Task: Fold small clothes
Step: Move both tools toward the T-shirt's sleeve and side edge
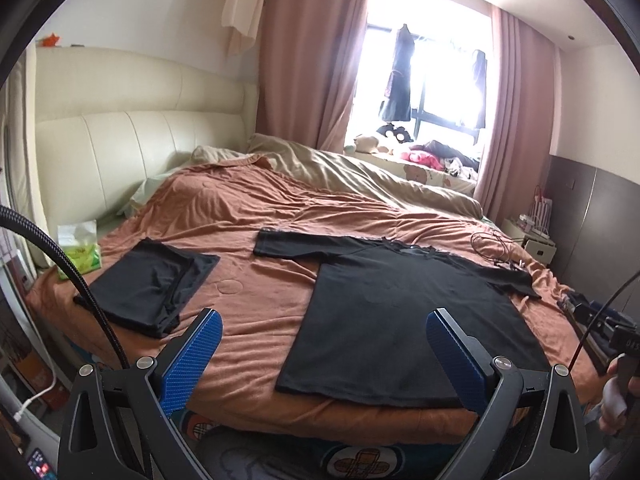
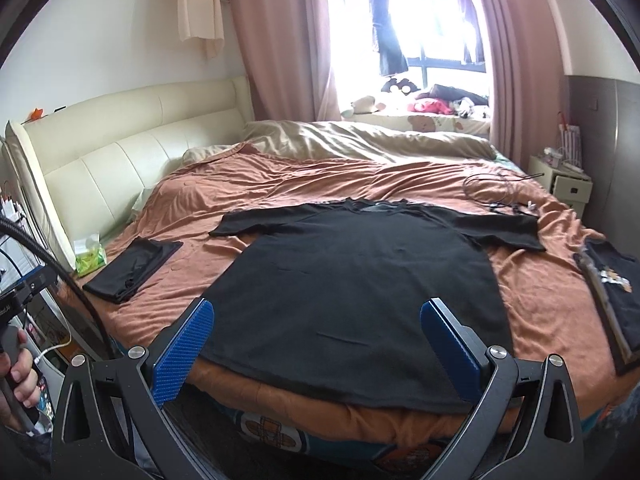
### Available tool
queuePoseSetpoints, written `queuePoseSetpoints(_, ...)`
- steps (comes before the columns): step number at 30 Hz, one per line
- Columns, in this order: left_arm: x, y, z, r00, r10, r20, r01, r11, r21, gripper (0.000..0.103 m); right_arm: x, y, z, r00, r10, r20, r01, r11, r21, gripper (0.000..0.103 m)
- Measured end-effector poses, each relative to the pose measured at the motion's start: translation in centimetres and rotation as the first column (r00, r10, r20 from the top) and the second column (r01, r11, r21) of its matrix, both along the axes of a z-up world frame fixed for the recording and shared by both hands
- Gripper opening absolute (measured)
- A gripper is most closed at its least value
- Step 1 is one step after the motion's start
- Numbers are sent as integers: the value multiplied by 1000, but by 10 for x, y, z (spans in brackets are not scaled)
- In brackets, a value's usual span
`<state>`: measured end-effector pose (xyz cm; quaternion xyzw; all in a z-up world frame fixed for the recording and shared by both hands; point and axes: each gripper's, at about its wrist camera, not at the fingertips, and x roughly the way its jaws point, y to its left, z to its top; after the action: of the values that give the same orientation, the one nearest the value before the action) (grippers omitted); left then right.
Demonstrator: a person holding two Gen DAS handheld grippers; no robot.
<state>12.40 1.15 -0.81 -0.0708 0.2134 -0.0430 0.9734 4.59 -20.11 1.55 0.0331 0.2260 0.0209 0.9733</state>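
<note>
A black T-shirt (image 1: 404,312) (image 2: 352,288) lies spread flat on the orange bed cover, sleeves out, its hem at the near edge of the bed. My left gripper (image 1: 322,330) hovers open above the near edge, straddling the shirt's left hem corner without touching it. My right gripper (image 2: 318,318) is open too, hanging over the middle of the hem. A folded black garment (image 1: 150,290) (image 2: 132,270) rests to the left. Another black garment with a print (image 2: 612,300) lies at the right edge.
A green tissue pack (image 1: 78,250) (image 2: 90,256) sits by the cream headboard (image 1: 120,148). Thin cables (image 2: 500,192) lie on the far right of the bed cover (image 2: 320,184). A beige duvet is bunched at the back. A hand (image 2: 20,376) holds the other gripper's handle.
</note>
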Motion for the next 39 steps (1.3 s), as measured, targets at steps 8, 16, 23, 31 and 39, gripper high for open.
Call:
queuePoseSetpoints(8,68,2,-3,999,6,-45,-5,999,33,99,76,-11,-2,999,13,-52,-12,1000,12,103)
queuePoseSetpoints(16,138,15,-7,997,19,-73,-19,1000,-1,87,145,-18,-2,995,37,-92,-34,999,36,103)
queuePoseSetpoints(23,203,25,-18,993,30,-116,-31,999,-6,79,198,-23,-4,991,51,-121,-47,998,35,97)
queuePoseSetpoints(31,273,41,-41,981,46,-190,-47,999,-3,71,272,-21,-16,984,59,-167,-52,998,46,87)
queuePoseSetpoints(39,341,70,-71,960,91,-265,-92,996,9,65,355,-16,-32,969,56,-242,-41,997,64,76)
